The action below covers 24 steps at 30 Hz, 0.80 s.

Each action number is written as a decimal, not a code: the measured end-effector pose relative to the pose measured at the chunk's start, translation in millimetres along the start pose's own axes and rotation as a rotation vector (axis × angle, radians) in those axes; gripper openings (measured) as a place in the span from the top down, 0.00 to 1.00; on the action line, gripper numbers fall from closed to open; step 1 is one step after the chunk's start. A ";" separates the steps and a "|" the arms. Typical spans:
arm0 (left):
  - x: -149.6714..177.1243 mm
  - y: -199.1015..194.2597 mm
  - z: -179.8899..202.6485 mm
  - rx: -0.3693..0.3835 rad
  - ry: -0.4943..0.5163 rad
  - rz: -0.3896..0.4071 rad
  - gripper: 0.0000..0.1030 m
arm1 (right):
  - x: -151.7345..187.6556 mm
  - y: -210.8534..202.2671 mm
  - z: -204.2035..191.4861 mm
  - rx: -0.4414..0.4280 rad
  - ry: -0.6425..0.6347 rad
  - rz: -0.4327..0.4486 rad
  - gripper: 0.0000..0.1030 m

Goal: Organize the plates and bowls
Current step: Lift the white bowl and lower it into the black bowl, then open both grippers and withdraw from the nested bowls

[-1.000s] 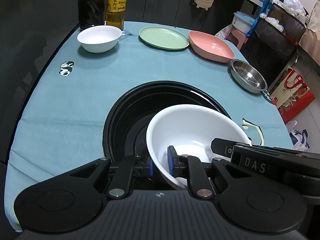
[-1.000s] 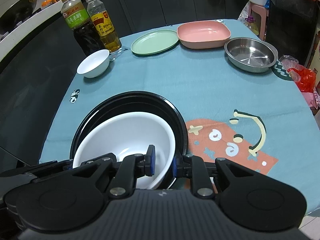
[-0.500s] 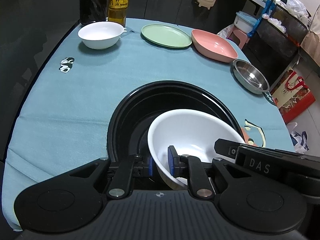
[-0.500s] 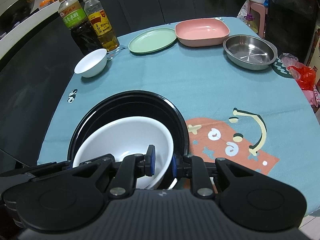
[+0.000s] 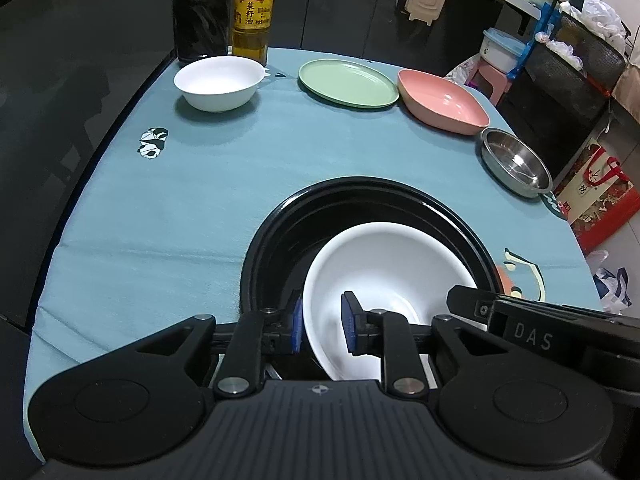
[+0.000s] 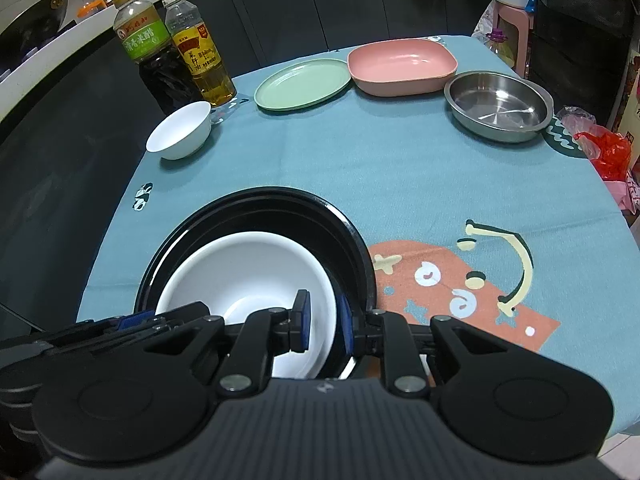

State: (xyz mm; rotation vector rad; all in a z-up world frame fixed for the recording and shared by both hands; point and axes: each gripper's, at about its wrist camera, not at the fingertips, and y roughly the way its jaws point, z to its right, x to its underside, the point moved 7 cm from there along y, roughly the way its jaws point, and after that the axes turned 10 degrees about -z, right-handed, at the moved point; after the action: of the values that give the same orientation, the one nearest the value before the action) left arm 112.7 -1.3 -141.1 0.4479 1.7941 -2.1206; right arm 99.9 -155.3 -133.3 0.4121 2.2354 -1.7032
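A large white bowl (image 5: 384,264) (image 6: 248,272) sits inside a black bowl (image 5: 288,224) (image 6: 256,208) at the near edge of the table. My left gripper (image 5: 322,326) straddles the white bowl's left rim with a small gap at its pads. My right gripper (image 6: 325,322) straddles the white bowl's right rim, also slightly apart. At the far side stand a small white bowl (image 5: 218,82) (image 6: 182,130), a green plate (image 5: 348,84) (image 6: 302,84), a pink dish (image 5: 442,102) (image 6: 402,64) and a steel bowl (image 5: 514,164) (image 6: 498,104).
Two bottles (image 5: 224,4) (image 6: 180,52) stand behind the small white bowl. The blue tablecloth (image 5: 200,200) covers the table, with a cartoon print (image 6: 460,284) to the right of the black bowl. Bags and a stool stand past the table's right edge.
The white bowl has settled lower into the black bowl. Both grippers' jaws have widened a little on its rim, and the left wrist view has drawn back slightly.
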 end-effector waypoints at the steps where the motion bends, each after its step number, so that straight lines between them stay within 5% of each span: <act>1: 0.0 -0.3 -0.7 0.000 -0.001 -0.001 0.82 | 0.0 -0.4 0.3 -0.001 0.001 0.001 0.81; 24: -14.4 -17.2 -13.0 0.003 -0.033 0.052 0.79 | -16.0 -16.9 3.2 0.005 0.011 0.060 0.81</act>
State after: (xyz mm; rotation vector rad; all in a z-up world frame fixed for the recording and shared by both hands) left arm 118.5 14.9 -121.7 0.4527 1.7426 -2.0834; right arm 107.9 -163.5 -112.8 0.4856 2.2037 -1.6809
